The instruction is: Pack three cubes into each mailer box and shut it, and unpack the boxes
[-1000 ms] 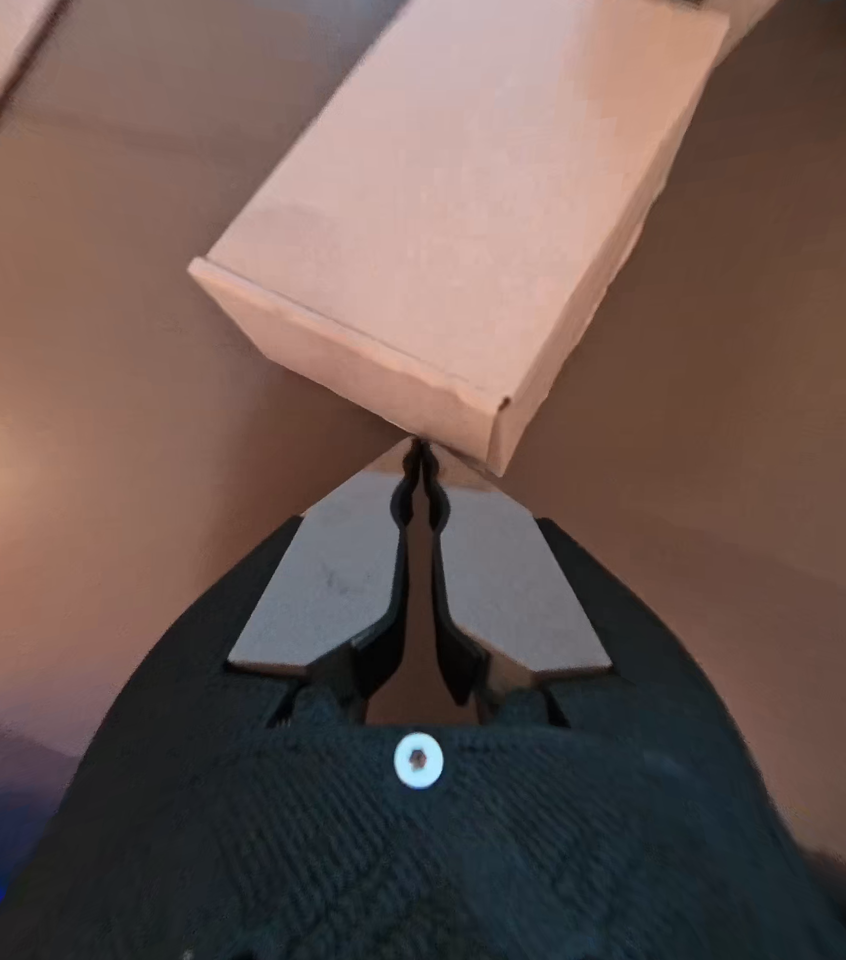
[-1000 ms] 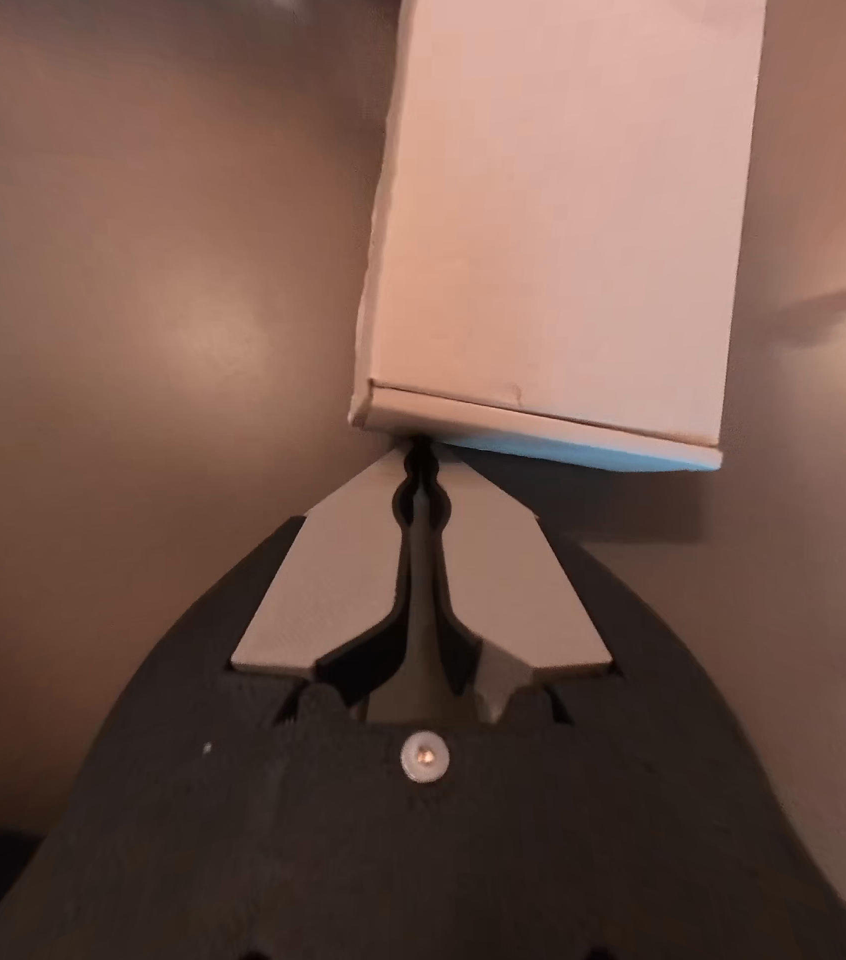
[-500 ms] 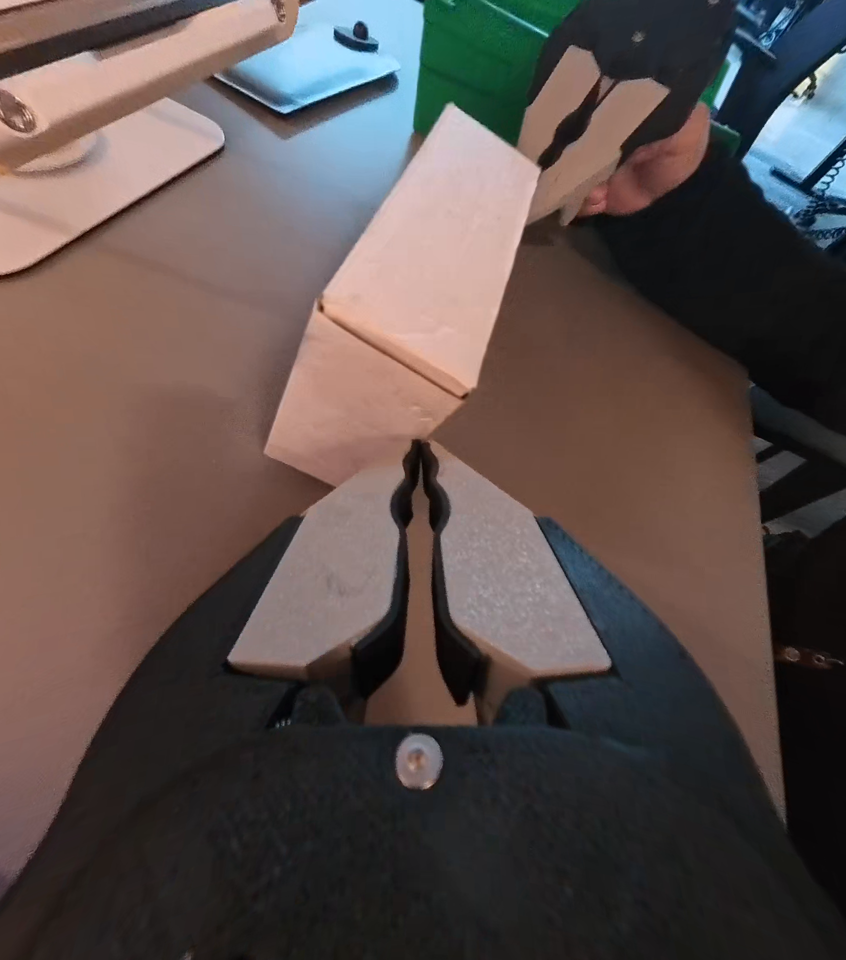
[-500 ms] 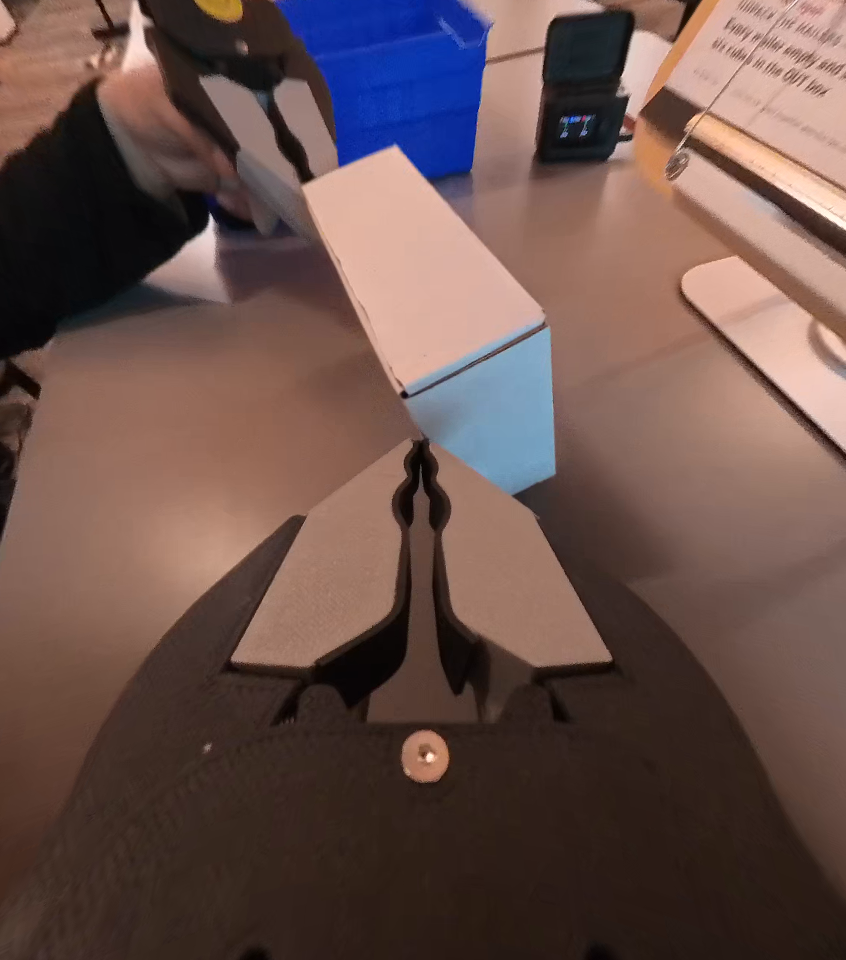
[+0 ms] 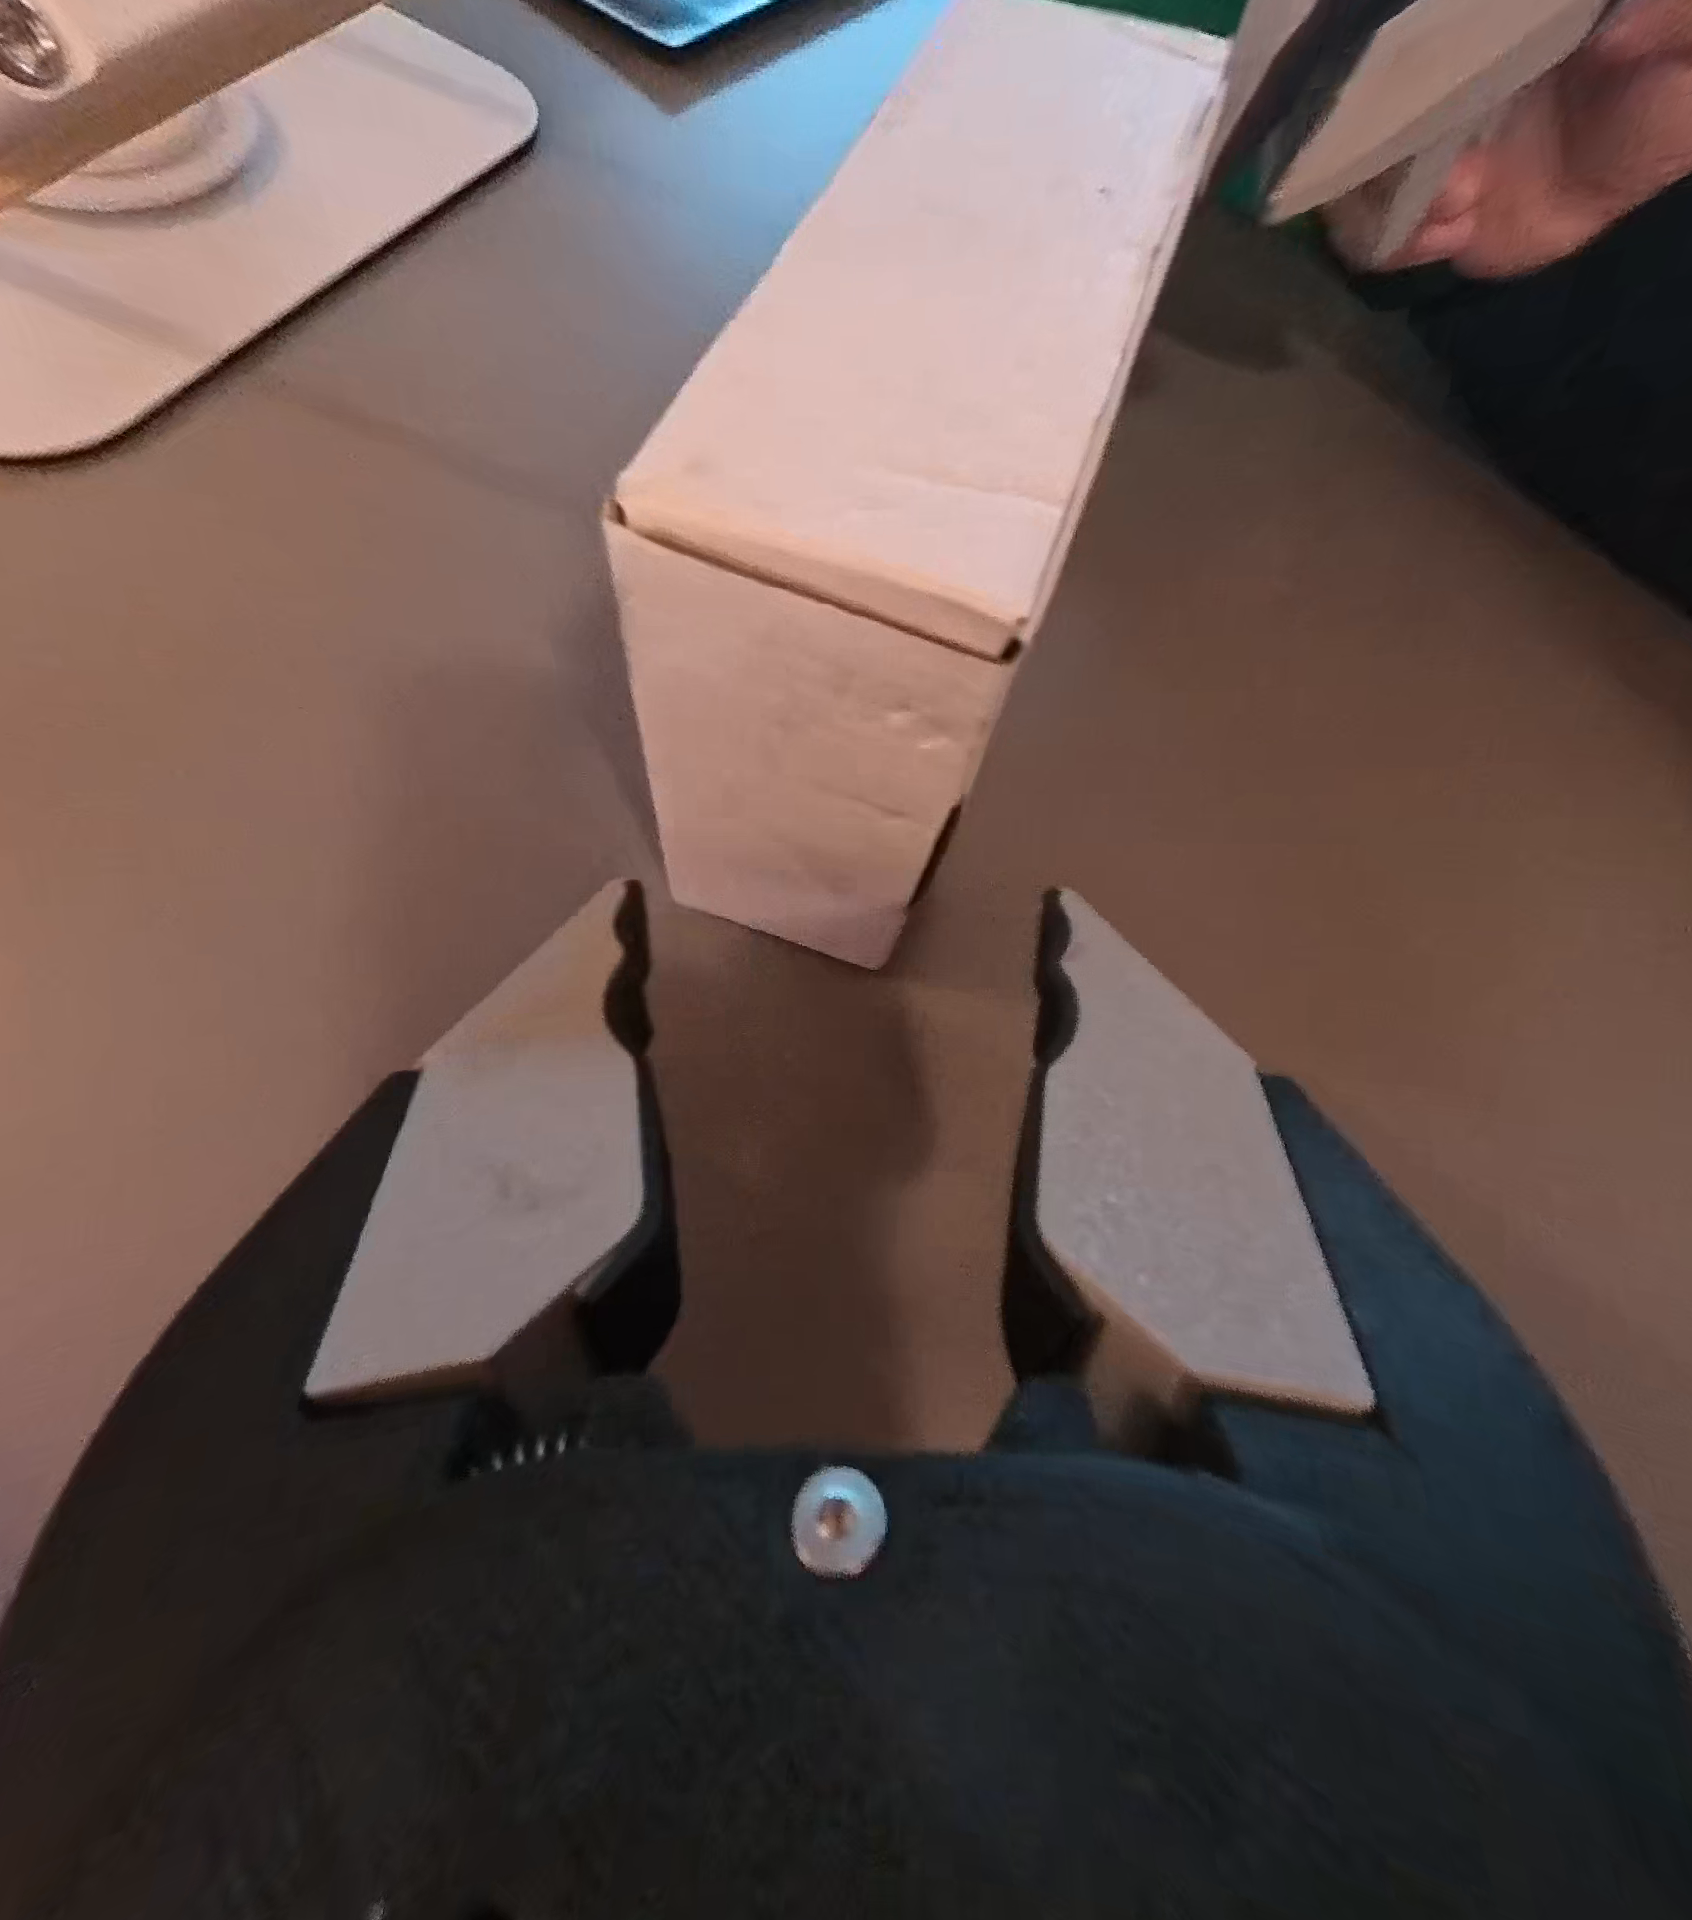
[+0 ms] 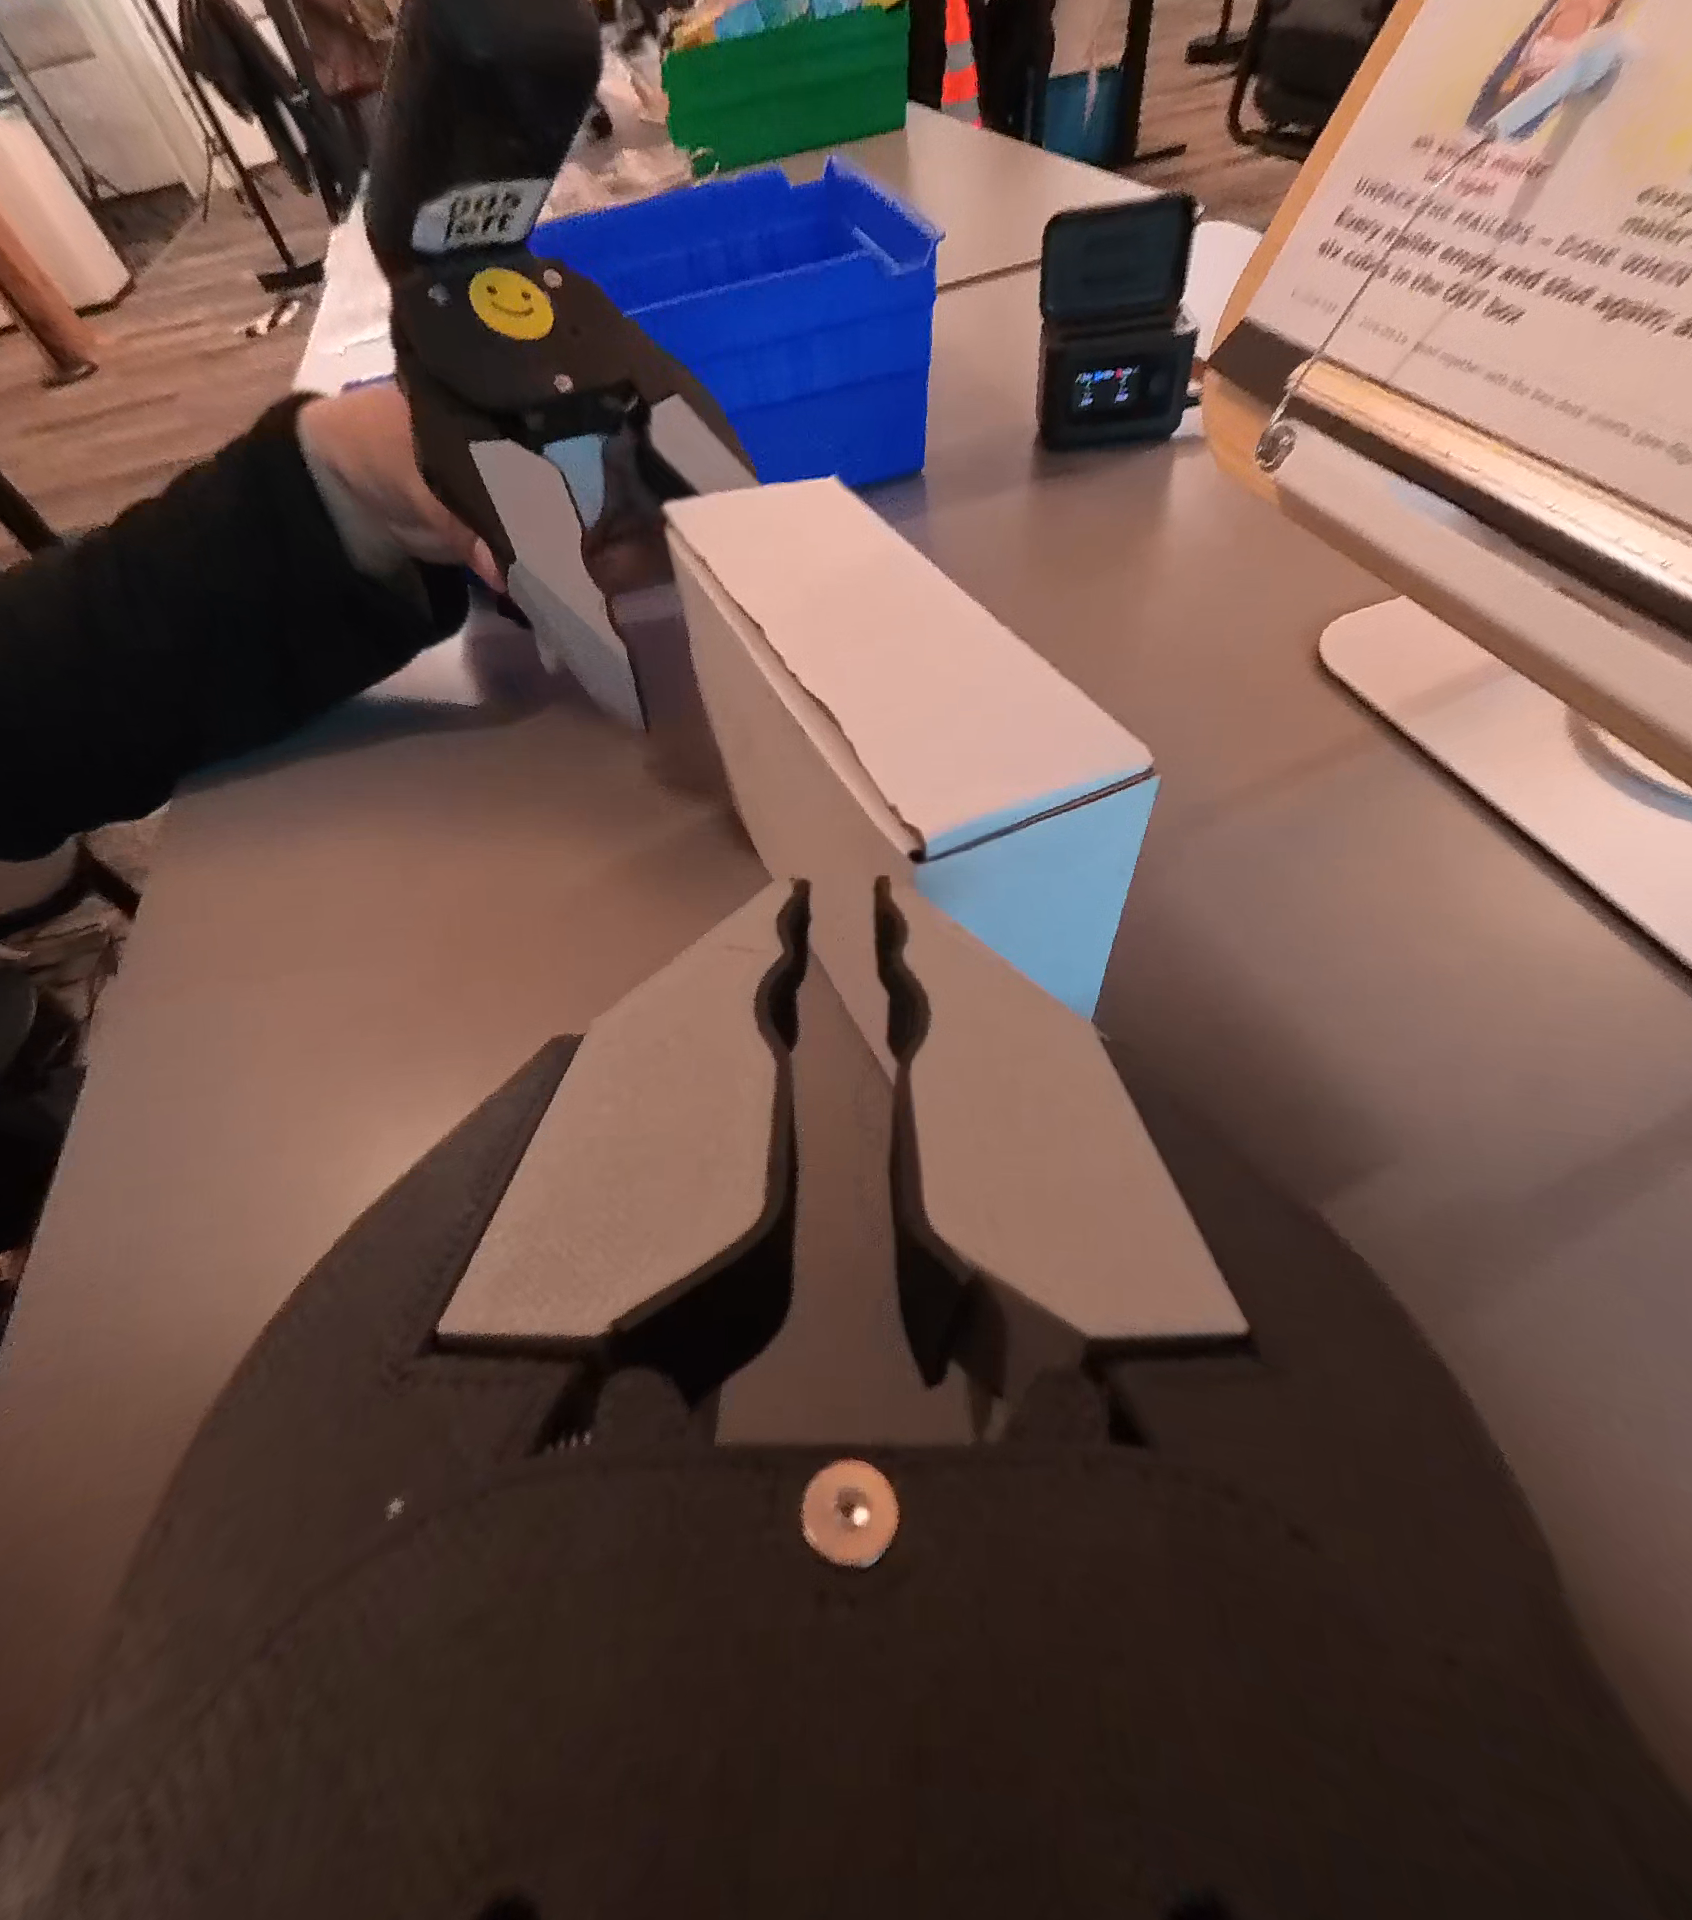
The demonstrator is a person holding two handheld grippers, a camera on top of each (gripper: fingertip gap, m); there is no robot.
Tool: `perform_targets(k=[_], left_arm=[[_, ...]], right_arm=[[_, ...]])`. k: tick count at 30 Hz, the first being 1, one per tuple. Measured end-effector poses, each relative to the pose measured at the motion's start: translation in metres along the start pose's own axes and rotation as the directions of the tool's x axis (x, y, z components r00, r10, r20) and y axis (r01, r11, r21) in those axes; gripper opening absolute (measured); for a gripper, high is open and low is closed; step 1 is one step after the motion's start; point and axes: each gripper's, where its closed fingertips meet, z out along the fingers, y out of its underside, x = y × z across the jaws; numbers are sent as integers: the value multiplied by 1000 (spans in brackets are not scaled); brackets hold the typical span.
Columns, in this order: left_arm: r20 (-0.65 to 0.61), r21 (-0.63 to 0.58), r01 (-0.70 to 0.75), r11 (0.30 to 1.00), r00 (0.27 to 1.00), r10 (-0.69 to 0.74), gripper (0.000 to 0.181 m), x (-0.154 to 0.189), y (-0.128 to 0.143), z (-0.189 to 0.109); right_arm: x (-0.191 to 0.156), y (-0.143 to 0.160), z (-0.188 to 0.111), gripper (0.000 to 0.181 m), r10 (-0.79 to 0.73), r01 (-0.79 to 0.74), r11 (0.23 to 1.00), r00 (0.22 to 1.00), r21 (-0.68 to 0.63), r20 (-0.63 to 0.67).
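Both grippers sit low over the table (image 5: 250, 727), facing each other across the shut box (image 5: 873, 436). Left gripper (image 5: 837, 935) is spread wide, the box's near end just ahead of its tips, not touching. Right gripper (image 6: 840, 902) is only slightly parted at the opposite end, gripping nothing. Blue bin (image 6: 769, 322) and a stand (image 6: 1548, 675) sit behind, nothing's blocking.

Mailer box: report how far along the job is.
Done: the mailer box sits shut on the table. In hand: nothing; the left tongs are open at one end, the right tongs slightly open at the other. Left: can't tell; its contents are hidden and no cubes show.
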Motion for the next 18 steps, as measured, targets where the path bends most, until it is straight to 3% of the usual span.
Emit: perform_targets(k=[2, 4, 8, 13, 18], left_arm=[[61, 41, -24, 999, 998, 22, 83, -9, -7, 1], [126, 117, -42, 992, 992, 27, 86, -17, -19, 3], [116, 210, -87, 974, 991, 63, 93, -9, -35, 12], [135, 208, -155, 966, 982, 129, 75, 2, -38, 30], [150, 211, -174, 962, 978, 145, 67, 7, -41, 35]], right_arm=[[6, -6, -3, 19, 11, -9, 999, 1000, 42, -28], [14, -13, -7, 43, 42, -36, 995, 997, 93, -59], [24, -15, -9, 70, 151, -144, 979, 988, 147, -38], [23, -9, 0, 71, 220, -223, 965, 975, 141, 36], [25, -10, 5, 76, 75, -65, 994, 991, 92, -112]])
